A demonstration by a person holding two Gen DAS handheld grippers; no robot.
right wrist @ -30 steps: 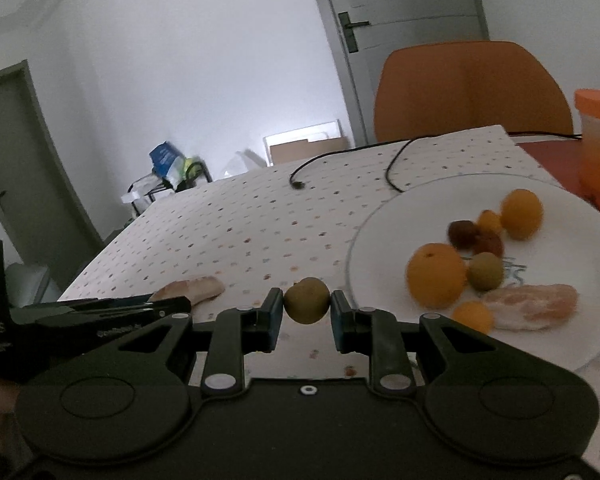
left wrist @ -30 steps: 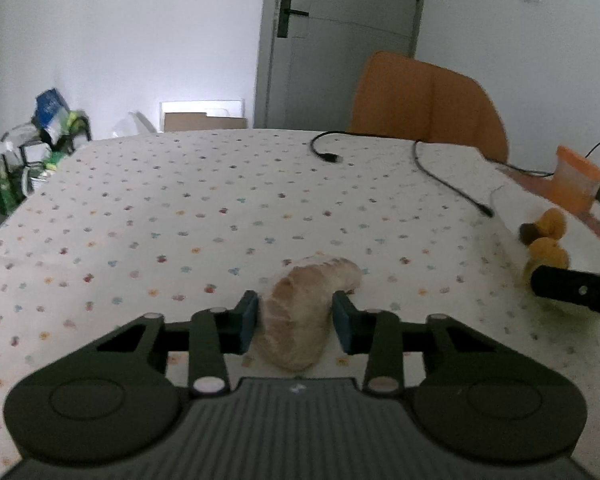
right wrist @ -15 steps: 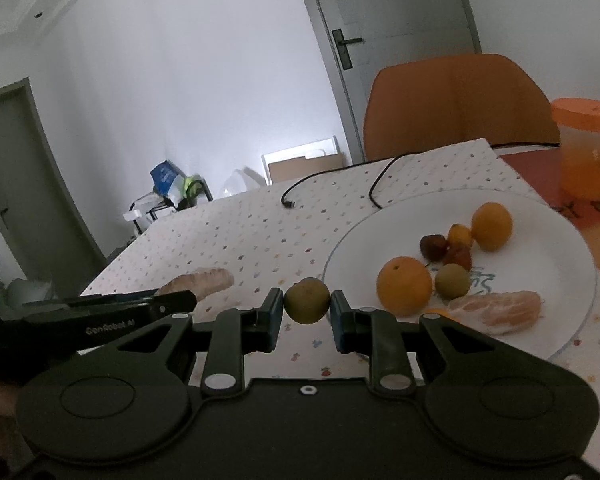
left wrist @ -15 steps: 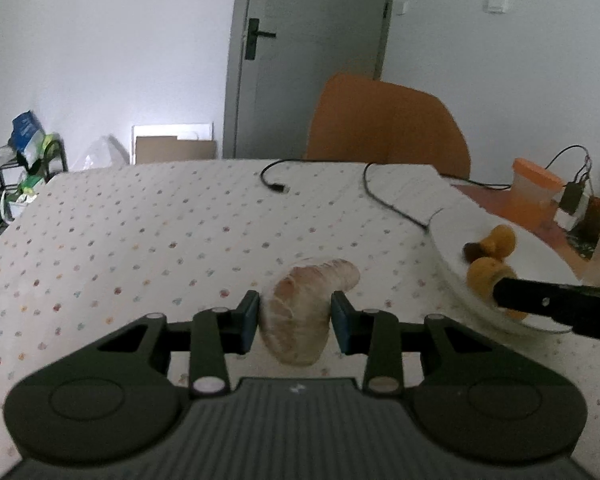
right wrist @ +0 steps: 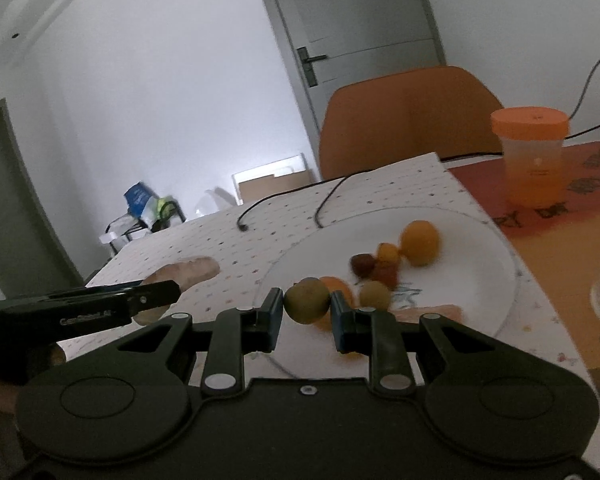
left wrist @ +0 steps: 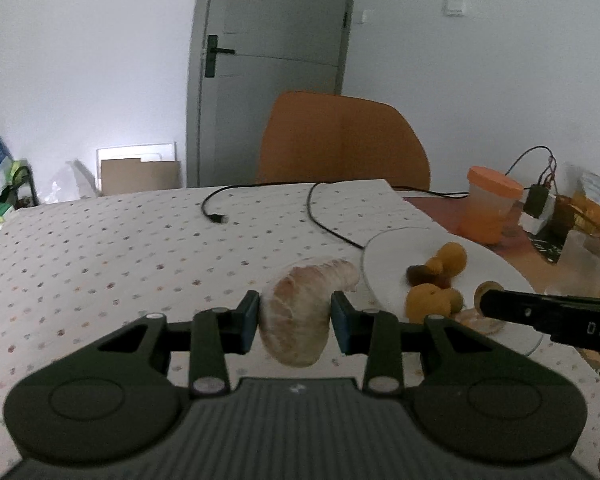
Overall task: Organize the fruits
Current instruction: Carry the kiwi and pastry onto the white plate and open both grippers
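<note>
My left gripper [left wrist: 294, 320] is shut on a pale peeled pomelo segment [left wrist: 304, 312], held above the dotted tablecloth just left of the white plate [left wrist: 388, 280]. In the right wrist view my right gripper [right wrist: 306, 312] is shut on a small green round fruit [right wrist: 306, 300], over the near left rim of the plate [right wrist: 480, 280]. On the plate lie oranges [right wrist: 420, 242], small dark red fruits [right wrist: 362, 264], a green fruit [right wrist: 374, 295] and another peeled segment [right wrist: 432, 313]. The left gripper's finger [right wrist: 100, 304] and its segment [right wrist: 188, 272] show at the left.
A black cable [left wrist: 332, 224] runs across the tablecloth behind the plate. An orange-lidded container [left wrist: 488, 210] and a clear cup [left wrist: 584, 264] stand at the right on the orange mat. An orange chair [left wrist: 340, 144] is behind the table.
Both grippers have swung right toward the plate, each still holding its fruit. The right gripper now hangs over the plate's near rim; the left has come up beside the plate.
</note>
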